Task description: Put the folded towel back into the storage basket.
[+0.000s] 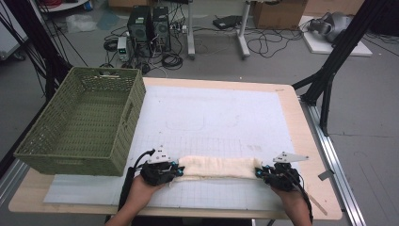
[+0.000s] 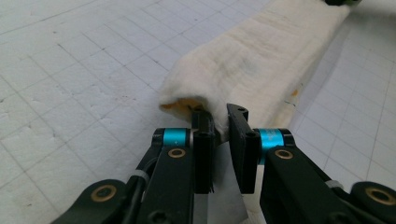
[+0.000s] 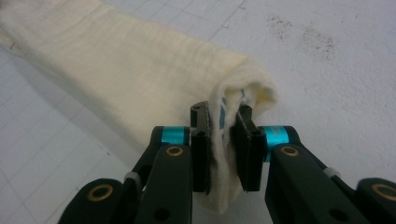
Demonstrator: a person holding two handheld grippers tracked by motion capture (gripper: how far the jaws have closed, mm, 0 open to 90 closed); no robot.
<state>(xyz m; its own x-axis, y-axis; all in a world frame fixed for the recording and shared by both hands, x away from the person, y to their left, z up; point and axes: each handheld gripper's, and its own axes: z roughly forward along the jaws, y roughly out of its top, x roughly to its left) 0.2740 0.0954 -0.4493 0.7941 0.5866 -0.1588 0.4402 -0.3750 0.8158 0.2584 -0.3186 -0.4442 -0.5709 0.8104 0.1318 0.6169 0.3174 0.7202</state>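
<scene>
Folded cream towel lies as a long narrow band near the front edge of the surface. Left hand-held gripper is clamped on its left end; right hand-held gripper is clamped on its right end — both ends secured. Judged status: lengthwise folding done, grasp complete. Outstanding — a further fold or transfer; the green basket at the left is empty.

basket: green woven plastic basket, rectangular, at the table's left edge
table: light wooden table under a white gridded mat
floor: two black computer towers amid tangled black cables
far right: brown cardboard box
</scene>
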